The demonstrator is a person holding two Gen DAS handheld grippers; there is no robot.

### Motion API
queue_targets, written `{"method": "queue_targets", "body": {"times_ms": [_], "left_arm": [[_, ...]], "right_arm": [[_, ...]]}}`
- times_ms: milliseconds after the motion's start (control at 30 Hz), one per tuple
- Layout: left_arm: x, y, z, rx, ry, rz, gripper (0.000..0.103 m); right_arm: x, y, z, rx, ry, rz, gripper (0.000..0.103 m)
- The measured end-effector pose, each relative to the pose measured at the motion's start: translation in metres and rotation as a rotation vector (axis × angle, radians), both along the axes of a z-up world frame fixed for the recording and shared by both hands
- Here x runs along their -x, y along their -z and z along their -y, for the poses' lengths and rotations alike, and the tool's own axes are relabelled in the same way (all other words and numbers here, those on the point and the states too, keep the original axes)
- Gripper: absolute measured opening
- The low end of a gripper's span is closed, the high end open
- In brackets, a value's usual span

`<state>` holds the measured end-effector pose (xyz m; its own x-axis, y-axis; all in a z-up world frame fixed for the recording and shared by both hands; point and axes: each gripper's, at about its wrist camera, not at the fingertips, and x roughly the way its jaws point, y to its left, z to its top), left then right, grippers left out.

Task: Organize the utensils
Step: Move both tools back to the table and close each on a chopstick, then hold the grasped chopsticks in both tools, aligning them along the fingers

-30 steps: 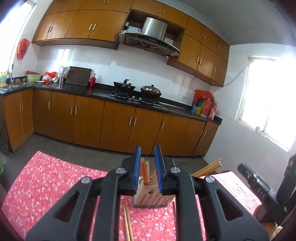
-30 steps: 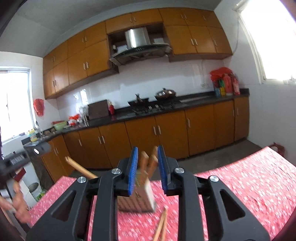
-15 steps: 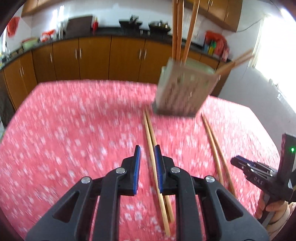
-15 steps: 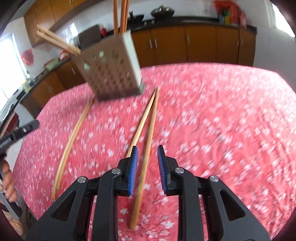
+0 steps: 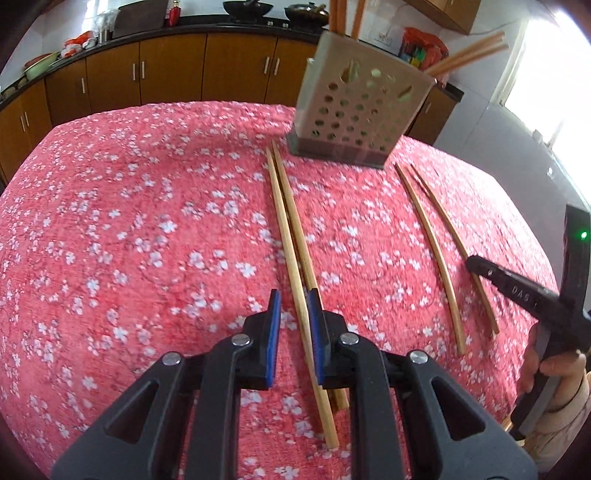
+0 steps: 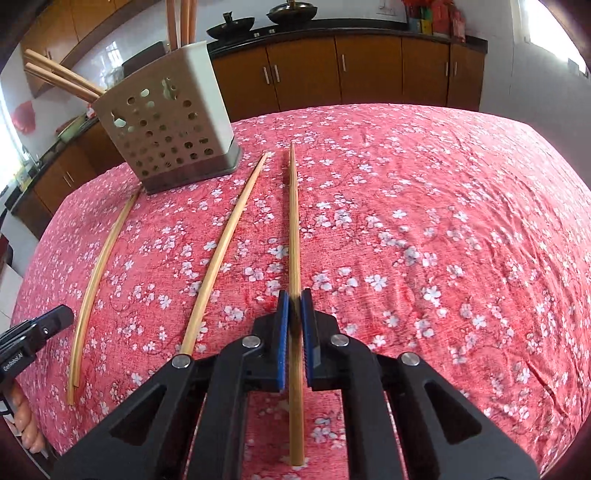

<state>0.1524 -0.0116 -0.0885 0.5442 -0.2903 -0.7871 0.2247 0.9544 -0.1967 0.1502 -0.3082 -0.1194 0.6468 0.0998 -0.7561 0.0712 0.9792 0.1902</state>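
A: So, starting nearest the perforated utensil holder (image 5: pixel 360 110): what has the left gripper (image 5: pixel 294 325) got?
B: Nothing yet. Its pads are parted astride one chopstick of the pair (image 5: pixel 291 236) lying on the floral tablecloth (image 5: pixel 129 221) in front of the holder.
A: And the right gripper (image 6: pixel 294 325)?
B: Clamped on a single chopstick (image 6: pixel 293 221), its tip pointing toward the holder; its mate (image 6: pixel 221 243) lies beside. Lift level, then tilt upright above the holder's opening.

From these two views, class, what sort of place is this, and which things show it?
Likely a home kitchen: wooden cabinets, pans on the counter, and a floral-clothed table holding chopsticks.
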Motion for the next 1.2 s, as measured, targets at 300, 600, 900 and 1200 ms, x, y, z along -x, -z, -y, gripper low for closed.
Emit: {"method": "queue_targets", "body": {"times_ms": [300, 600, 900, 1200], "left_arm": [[0.001, 0.008, 0.012, -0.098, -0.003, 0.017, 0.010], [-0.026, 0.010, -0.018, -0.152, -0.109, 0.027, 0.008], [-0.062, 0.010, -0.072, -0.196, -0.218, 0.037, 0.011], [-0.071, 0.012, -0.080, -0.164, -0.236, 0.059, 0.012]], "right_arm": [[0.002, -0.001, -0.004, 0.011, -0.014, 0.001, 0.008], [-0.007, -0.001, -0.014, 0.045, -0.047, 0.010, 0.008], [-0.041, 0.000, 0.012, 0.077, 0.052, 0.012, 0.008], [-0.047, 0.002, 0.015, 0.084, 0.060, 0.017, 0.009]]}}
